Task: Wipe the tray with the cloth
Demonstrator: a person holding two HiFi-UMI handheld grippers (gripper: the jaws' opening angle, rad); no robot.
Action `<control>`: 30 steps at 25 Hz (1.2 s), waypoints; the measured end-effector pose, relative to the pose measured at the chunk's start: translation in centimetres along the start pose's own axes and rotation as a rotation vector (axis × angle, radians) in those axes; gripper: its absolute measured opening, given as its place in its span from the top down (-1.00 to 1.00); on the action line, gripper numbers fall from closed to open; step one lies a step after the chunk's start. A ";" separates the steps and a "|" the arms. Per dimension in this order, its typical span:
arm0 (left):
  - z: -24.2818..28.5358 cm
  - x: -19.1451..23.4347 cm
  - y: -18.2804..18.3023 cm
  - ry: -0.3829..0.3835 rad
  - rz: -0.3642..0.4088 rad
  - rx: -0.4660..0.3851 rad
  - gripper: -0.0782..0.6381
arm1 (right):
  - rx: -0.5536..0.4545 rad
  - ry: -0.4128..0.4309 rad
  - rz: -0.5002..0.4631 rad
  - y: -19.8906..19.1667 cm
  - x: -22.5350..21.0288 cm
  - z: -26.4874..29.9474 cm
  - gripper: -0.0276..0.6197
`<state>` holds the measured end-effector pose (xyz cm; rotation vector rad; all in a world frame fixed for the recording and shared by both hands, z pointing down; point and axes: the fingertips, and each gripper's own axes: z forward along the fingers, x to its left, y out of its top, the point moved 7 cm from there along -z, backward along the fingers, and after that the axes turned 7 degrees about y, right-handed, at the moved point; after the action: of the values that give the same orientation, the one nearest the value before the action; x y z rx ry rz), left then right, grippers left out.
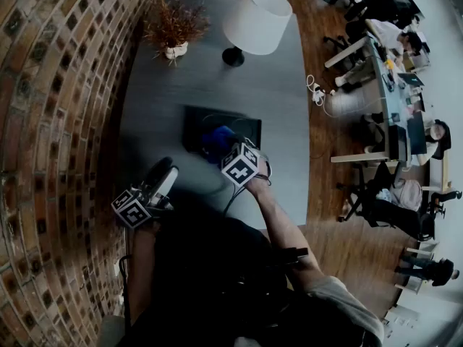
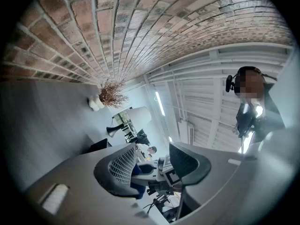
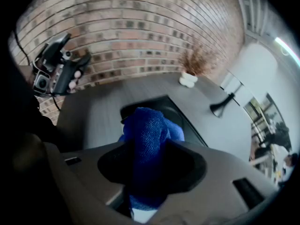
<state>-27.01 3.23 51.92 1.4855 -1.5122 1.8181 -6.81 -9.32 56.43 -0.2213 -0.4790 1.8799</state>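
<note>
Right gripper is clamped on the blue cloth, with the black tray just beyond its jaws. Left gripper has its jaws apart, with nothing between them.

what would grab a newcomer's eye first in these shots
The bright blue cloth stands out first, pinched in the right gripper over the black tray at the middle of the grey table. Next come the white lamp and dried plant at the table's far end, by the brick wall. The left gripper is open and empty off the tray's near left.
</note>
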 end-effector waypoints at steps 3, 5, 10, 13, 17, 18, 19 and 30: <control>0.5 -0.6 -0.2 -0.011 -0.002 0.018 0.20 | 0.072 -0.107 0.203 -4.7 -3.8 -2.3 0.35; 0.7 -0.8 -0.4 -0.019 -0.002 0.030 0.20 | 0.010 -0.110 0.246 -3.8 -5.0 -2.9 0.35; 1.0 -1.5 -0.8 -0.029 0.007 0.047 0.20 | -0.195 -0.011 0.108 6.4 -3.6 1.5 0.35; 0.9 -2.2 -0.6 -0.028 0.030 0.059 0.20 | -0.112 -0.015 0.092 6.7 -4.0 3.7 0.35; 0.2 -2.5 -0.4 -0.006 0.032 0.053 0.20 | 0.025 -0.165 0.176 0.4 -7.5 0.6 0.35; 0.2 -2.4 -0.4 -0.003 0.033 0.060 0.20 | 0.060 -0.198 0.200 -1.4 -8.6 -0.1 0.35; 0.4 -2.2 -0.5 -0.004 0.036 0.068 0.20 | 0.067 -0.208 0.226 -2.8 -9.6 -0.7 0.35; 3.2 -3.8 -2.2 -0.054 0.065 0.158 0.20 | 0.105 -0.195 0.143 -5.3 -6.2 -2.5 0.35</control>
<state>-22.23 2.57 49.38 1.5866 -1.4878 1.9907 0.86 -13.04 56.00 -0.0020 -0.5057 2.0718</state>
